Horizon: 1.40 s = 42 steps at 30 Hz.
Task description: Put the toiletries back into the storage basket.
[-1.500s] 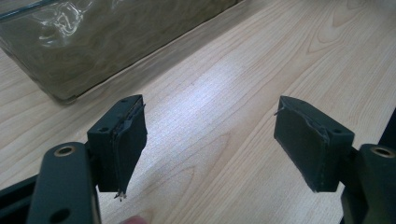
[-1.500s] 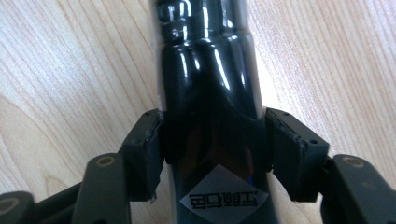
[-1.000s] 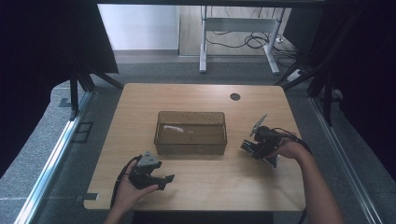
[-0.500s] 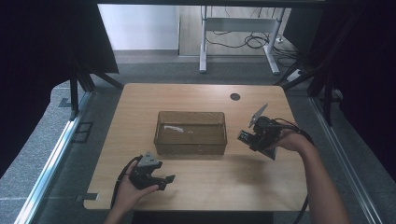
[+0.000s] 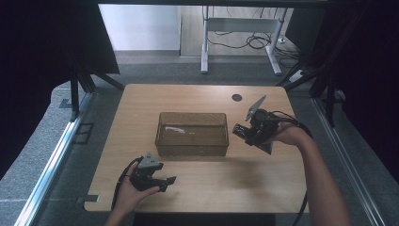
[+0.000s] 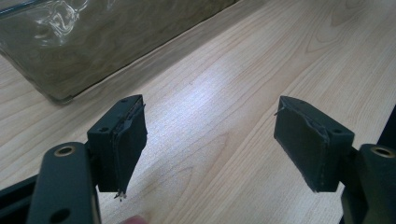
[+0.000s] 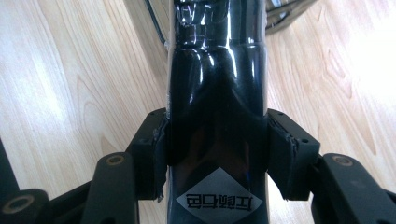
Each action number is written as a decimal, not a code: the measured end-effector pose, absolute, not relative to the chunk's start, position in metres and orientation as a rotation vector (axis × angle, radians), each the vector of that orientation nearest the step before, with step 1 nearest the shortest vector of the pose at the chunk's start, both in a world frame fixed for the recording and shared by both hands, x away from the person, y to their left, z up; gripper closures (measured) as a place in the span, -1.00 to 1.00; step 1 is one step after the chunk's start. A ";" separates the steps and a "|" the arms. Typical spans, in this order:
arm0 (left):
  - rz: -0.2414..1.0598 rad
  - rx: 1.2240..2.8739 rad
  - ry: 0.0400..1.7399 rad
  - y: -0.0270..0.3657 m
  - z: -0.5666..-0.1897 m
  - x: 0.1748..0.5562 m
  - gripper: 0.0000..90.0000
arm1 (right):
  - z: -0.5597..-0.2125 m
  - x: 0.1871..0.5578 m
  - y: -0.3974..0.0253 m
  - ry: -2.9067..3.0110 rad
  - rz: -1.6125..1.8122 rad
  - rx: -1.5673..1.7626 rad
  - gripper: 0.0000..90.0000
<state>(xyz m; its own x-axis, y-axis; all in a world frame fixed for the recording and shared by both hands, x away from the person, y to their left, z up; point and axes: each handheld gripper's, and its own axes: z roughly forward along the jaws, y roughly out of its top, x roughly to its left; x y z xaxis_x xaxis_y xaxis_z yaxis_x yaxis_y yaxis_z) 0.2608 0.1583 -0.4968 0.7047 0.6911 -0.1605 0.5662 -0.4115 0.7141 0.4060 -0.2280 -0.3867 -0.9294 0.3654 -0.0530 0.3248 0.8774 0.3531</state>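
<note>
From the high view, a light wooden table (image 5: 197, 96) carries a clear, brownish plastic bin (image 5: 192, 133) near its middle, with a small white scrap (image 5: 171, 128) lying on the bin's floor toward its left end. The right claw (image 5: 241, 132) is held just off the bin's right end, raised above the table top, and a dark glossy object (image 5: 247, 133) sits in its grip; a grey three-cornered plate (image 5: 254, 107) stands up from the back of this claw and its cable runs back over the person's wrist. The left claw (image 5: 168, 183) rests low near the table's front edge, in front of the bin's left corner and well apart from the right one, its tips pointing to the right. A small dark round mark (image 5: 236, 97) sits on the table behind the right claw. In the left gripper view, the left claw (image 6: 210, 135) stands wide apart with bare wood between its two black pads (image 6: 128, 135), and the bin's (image 6: 93, 42) rounded corner shows at upper left, near but not touching. In the right gripper view, the right claw (image 7: 217, 154) is clamped on the black glossy object (image 7: 217, 93), a rounded bottle-like body that narrows away from the camera and bears a grey diamond label (image 7: 217, 198) with printed characters; both pads press its sides, with the table's wood grain below.
</note>
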 end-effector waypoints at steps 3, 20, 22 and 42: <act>0.203 2.125 0.956 0.158 -0.497 0.261 -0.43 | -0.381 0.408 -0.222 2.925 0.530 0.525 0.01; 0.202 2.121 0.950 0.161 -0.496 0.261 -0.43 | -0.364 0.422 -0.176 2.932 0.559 0.429 0.01; 0.201 2.121 0.949 0.161 -0.496 0.261 -0.43 | -0.364 0.424 -0.170 2.936 0.556 0.425 0.01; 0.199 2.117 0.945 0.160 -0.496 0.261 -0.43 | -0.369 0.438 -0.123 2.964 0.542 0.339 0.01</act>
